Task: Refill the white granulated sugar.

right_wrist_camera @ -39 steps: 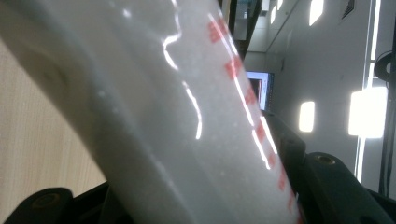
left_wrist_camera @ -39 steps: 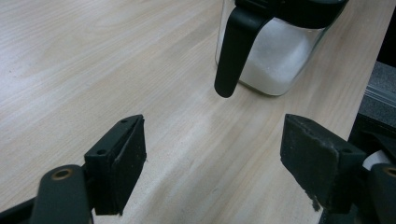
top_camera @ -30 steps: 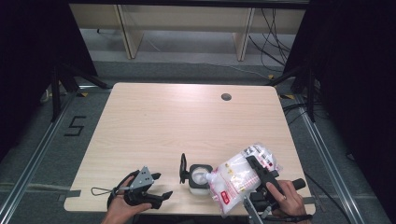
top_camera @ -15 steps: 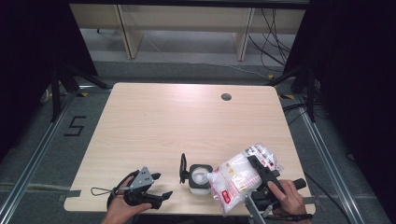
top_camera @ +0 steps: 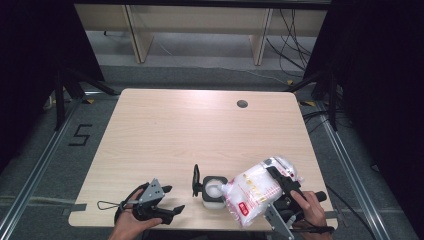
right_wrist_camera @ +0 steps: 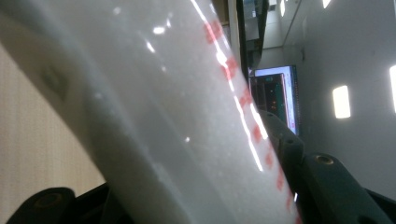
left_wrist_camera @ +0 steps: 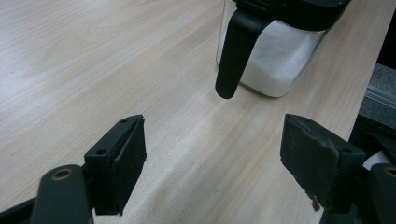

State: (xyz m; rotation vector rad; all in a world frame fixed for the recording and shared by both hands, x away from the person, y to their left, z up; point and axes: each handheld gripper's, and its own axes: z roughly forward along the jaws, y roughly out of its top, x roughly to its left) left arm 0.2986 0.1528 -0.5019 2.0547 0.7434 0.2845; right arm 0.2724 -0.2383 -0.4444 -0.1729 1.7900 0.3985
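Seen from the high view, a pale wooden table [top_camera: 200, 135] carries a small clear square jar with a black rim and an open black lid [top_camera: 212, 188] near its front edge, already part filled with white granules. The right gripper [top_camera: 281, 186], held in a hand at the lower right, grips a soft clear plastic bag of white granules with red print [top_camera: 255, 192]; the bag is tilted so that its lower corner meets the jar's mouth, which looks like pouring. The left gripper [top_camera: 167, 201] rests low on the table, well to the left of the jar, with its jaws wide apart and nothing between them. In the left gripper view, the two black jaws stand wide over bare wood, and ahead of them sits the jar [left_wrist_camera: 275, 56], white granules showing through its clear wall, with its black lid tab [left_wrist_camera: 236, 51] hanging down in front. In the right gripper view, the bag [right_wrist_camera: 154, 116] presses close against the camera, its glossy skin and red lettering running diagonally between the jaws, which clamp it about half closed. To pour well, the bag's corner should probably stay right over the jar's mouth and tilt up slowly, so the granules run in a thin stream instead of spilling on the table; the idle left gripper could steady the jar if it starts to slide.
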